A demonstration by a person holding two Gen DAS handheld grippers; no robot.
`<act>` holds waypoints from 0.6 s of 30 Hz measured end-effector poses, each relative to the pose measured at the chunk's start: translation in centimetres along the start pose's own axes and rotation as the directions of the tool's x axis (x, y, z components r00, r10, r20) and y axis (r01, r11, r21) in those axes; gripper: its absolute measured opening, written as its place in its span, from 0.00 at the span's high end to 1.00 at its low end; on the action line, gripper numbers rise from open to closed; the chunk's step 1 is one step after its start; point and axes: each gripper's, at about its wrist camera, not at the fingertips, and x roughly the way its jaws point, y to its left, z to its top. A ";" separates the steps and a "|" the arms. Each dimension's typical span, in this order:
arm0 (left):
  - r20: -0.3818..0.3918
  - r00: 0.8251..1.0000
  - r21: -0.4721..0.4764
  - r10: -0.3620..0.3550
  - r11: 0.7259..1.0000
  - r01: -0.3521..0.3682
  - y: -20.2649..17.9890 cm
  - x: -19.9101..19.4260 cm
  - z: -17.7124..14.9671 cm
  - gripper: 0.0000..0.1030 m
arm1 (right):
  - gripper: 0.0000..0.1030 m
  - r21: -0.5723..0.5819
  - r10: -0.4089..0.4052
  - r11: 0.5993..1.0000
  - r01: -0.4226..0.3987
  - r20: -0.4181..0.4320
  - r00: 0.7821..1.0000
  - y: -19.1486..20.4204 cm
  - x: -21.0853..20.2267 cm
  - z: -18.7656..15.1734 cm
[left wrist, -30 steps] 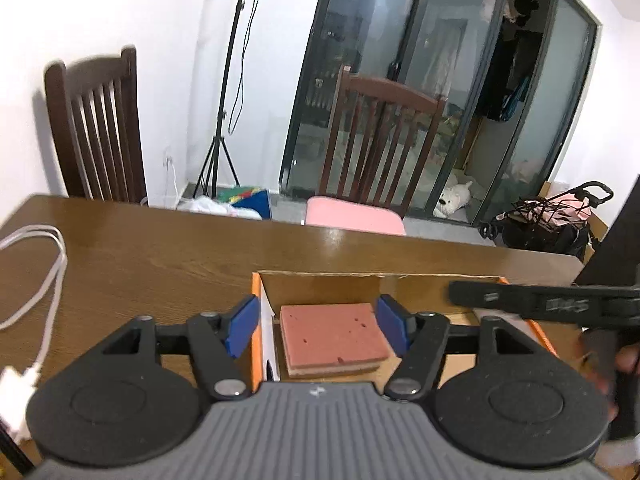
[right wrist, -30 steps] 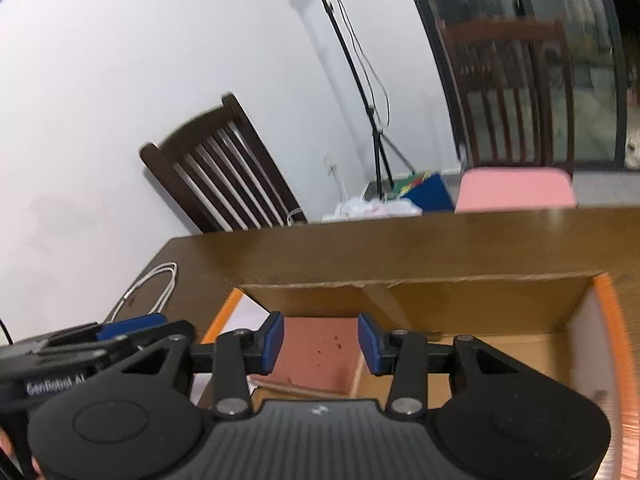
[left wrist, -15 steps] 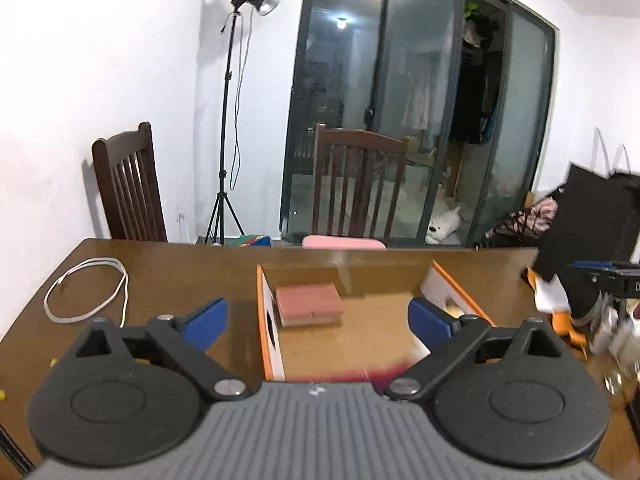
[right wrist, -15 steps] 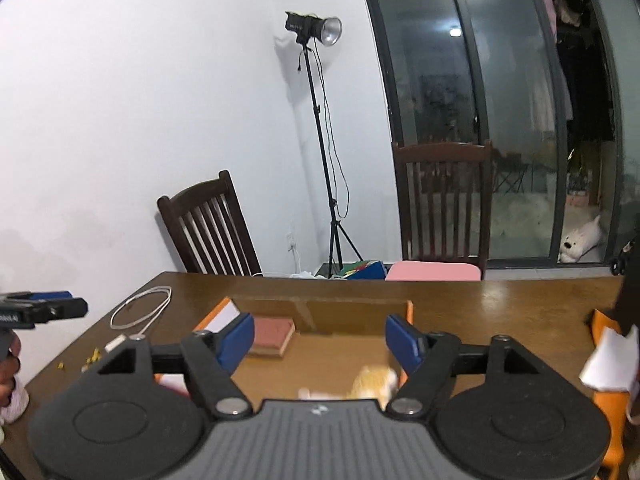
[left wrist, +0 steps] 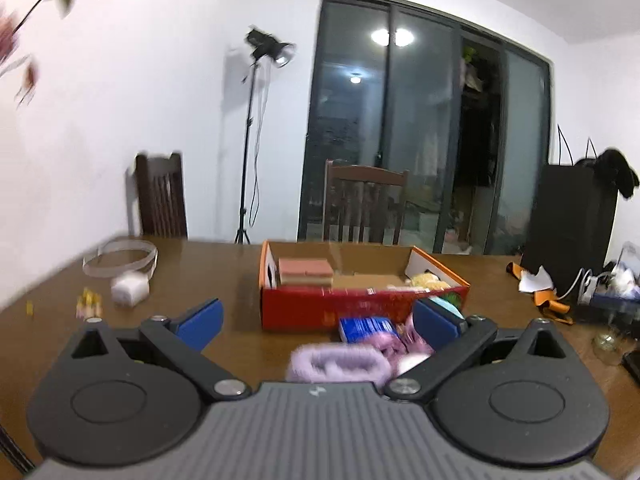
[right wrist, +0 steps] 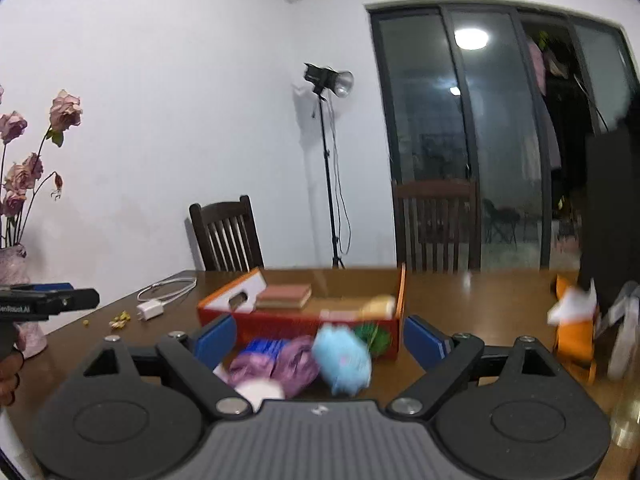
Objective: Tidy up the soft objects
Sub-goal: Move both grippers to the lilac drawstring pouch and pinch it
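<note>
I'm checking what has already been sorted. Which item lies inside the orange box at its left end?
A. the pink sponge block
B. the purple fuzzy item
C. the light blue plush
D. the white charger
A: the pink sponge block lies inside the orange box at its left end, while the light blue plush and purple fuzzy item lie on the table in front of it.

The left gripper (left wrist: 318, 320) is held level, its blue-padded fingers (left wrist: 199, 321) spread wide toward ten and two o'clock with nothing gripped between them. The right gripper (right wrist: 320, 340) is likewise level, its jaws parted wide and empty. In the right wrist view the left gripper shows side-on at nine o'clock, and part of the person's left hand (right wrist: 9, 374) shows beneath it.
</note>
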 end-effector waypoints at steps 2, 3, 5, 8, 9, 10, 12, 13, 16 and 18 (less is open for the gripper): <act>-0.030 0.999 -0.050 -0.019 0.999 0.017 -0.3 -0.6 -1.6 0.00 | 0.12 0.031 -0.015 0.999 0.015 -0.021 1.000 0.2 -0.7 -2.0; -0.055 0.998 -0.062 -0.038 0.998 0.034 -0.4 -0.8 -2.4 0.00 | 0.12 0.047 -0.009 0.999 0.011 -0.042 0.999 0.2 -0.9 -3.0; -0.104 0.992 -0.048 -0.069 0.997 0.064 -1.1 -1.1 -3.9 0.00 | 0.12 0.051 0.018 0.999 -0.013 -0.095 0.995 0.4 -1.0 -4.6; -0.146 0.986 -0.023 -0.077 0.997 0.075 -2.2 -1.1 -5.4 0.00 | 0.13 0.047 0.020 0.999 -0.014 -0.131 0.991 1.0 -1.1 -6.3; -0.157 0.984 -0.019 -0.087 0.996 0.085 -2.4 -1.1 -5.7 0.00 | 0.13 0.048 0.029 0.999 -0.023 -0.133 0.991 1.1 -1.2 -6.6; -0.174 0.980 -0.015 -0.096 0.995 0.095 -2.8 -1.0 -5.9 0.00 | 0.13 0.053 0.041 0.998 -0.034 -0.136 0.990 1.2 -1.3 -7.1; -0.192 0.975 -0.011 -0.108 0.994 0.108 -3.2 -0.7 -6.3 0.00 | 0.14 0.059 0.055 0.997 -0.047 -0.152 0.987 1.4 -0.8 -7.4; -0.199 0.974 -0.010 -0.108 0.994 0.108 -3.4 -0.4 -6.4 0.00 | 0.14 0.062 0.055 0.997 -0.045 -0.158 0.986 1.4 -0.4 -7.6; -0.219 0.968 -0.021 -0.119 0.993 0.118 -4.0 1.1 -6.6 0.02 | 0.20 0.098 0.052 0.995 -0.035 -0.184 0.982 0.9 1.2 -7.5; -0.222 0.965 -0.012 -0.137 0.990 0.138 -4.6 2.3 -6.7 0.10 | 0.27 0.123 0.056 0.992 -0.032 -0.197 0.979 0.5 2.4 -7.4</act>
